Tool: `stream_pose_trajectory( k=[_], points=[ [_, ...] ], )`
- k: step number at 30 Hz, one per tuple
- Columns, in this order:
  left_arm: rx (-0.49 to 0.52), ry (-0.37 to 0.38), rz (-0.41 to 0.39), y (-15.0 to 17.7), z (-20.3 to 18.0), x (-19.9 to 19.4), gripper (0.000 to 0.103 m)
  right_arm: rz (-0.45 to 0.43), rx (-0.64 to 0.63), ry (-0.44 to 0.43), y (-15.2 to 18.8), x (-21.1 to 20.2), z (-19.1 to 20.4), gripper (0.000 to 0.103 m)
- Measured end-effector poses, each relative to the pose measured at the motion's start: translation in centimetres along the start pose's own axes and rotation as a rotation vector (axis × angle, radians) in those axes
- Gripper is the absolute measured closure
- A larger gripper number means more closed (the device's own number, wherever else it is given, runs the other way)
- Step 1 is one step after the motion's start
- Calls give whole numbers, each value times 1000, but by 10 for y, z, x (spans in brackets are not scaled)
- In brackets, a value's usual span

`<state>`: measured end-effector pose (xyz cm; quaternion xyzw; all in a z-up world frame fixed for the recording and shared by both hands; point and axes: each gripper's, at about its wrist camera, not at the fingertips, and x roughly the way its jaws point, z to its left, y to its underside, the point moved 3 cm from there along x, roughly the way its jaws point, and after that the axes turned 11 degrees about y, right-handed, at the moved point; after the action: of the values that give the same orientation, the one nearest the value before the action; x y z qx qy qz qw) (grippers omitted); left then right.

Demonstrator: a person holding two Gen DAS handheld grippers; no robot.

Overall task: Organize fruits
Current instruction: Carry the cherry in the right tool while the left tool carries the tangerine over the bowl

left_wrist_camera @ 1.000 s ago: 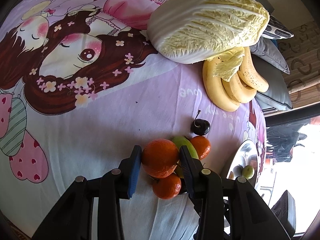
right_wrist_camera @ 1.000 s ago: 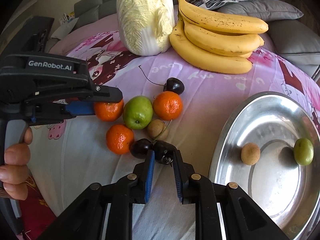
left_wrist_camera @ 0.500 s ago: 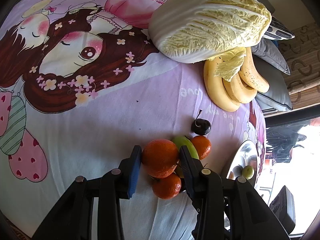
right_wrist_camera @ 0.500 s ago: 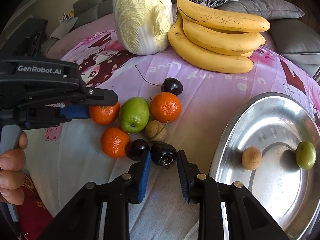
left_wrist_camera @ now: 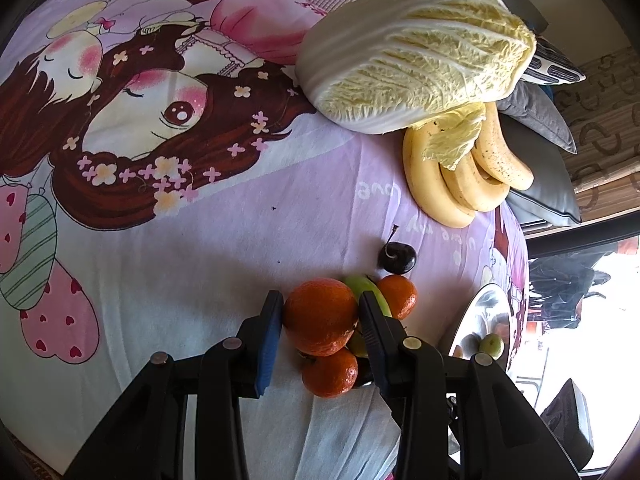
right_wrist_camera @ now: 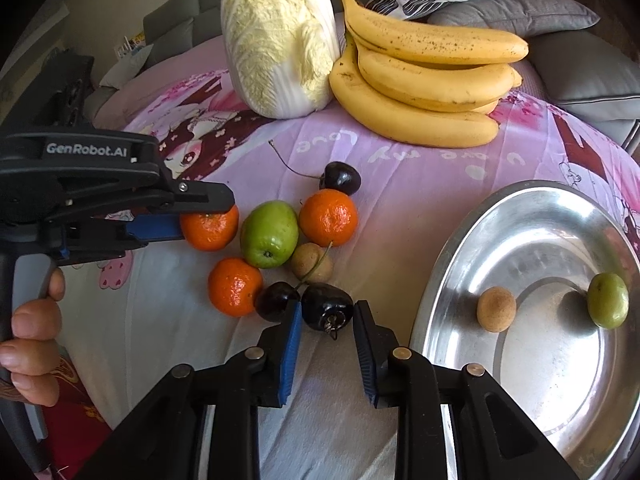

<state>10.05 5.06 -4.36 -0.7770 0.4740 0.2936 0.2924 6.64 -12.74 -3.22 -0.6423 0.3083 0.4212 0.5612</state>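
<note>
A cluster of fruit lies on the printed bedsheet. My left gripper (left_wrist_camera: 320, 316) is shut on a tangerine (left_wrist_camera: 320, 322); it also shows from the side in the right wrist view (right_wrist_camera: 208, 226). My right gripper (right_wrist_camera: 326, 320) is open, its jaws on either side of a dark cherry (right_wrist_camera: 326, 306) with a small gap on the right. Nearby lie a green fruit (right_wrist_camera: 269, 234), two more tangerines (right_wrist_camera: 328, 217) (right_wrist_camera: 234, 286), a brown longan (right_wrist_camera: 310, 262) and two more cherries (right_wrist_camera: 340, 178) (right_wrist_camera: 276, 302). The steel plate (right_wrist_camera: 520, 216) on the right holds a longan (right_wrist_camera: 496, 309) and a small green fruit (right_wrist_camera: 608, 300).
A napa cabbage (right_wrist_camera: 280, 36) and a bunch of bananas (right_wrist_camera: 424, 84) lie at the back of the bed. Grey cushions (right_wrist_camera: 580, 68) sit behind them on the right. The person's hand (right_wrist_camera: 32, 332) holds the left gripper's handle at the left edge.
My right gripper has opened from around the dark cherry and its jaws now stand wider. The left gripper stays shut on the tangerine and has barely moved.
</note>
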Motion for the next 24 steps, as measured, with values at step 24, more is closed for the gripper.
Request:
stream_pose_trajectory(
  k=[24],
  points=[
    [229, 43, -51, 16, -75, -6, 63, -98, 245, 91, 2, -51, -68, 75]
  ],
)
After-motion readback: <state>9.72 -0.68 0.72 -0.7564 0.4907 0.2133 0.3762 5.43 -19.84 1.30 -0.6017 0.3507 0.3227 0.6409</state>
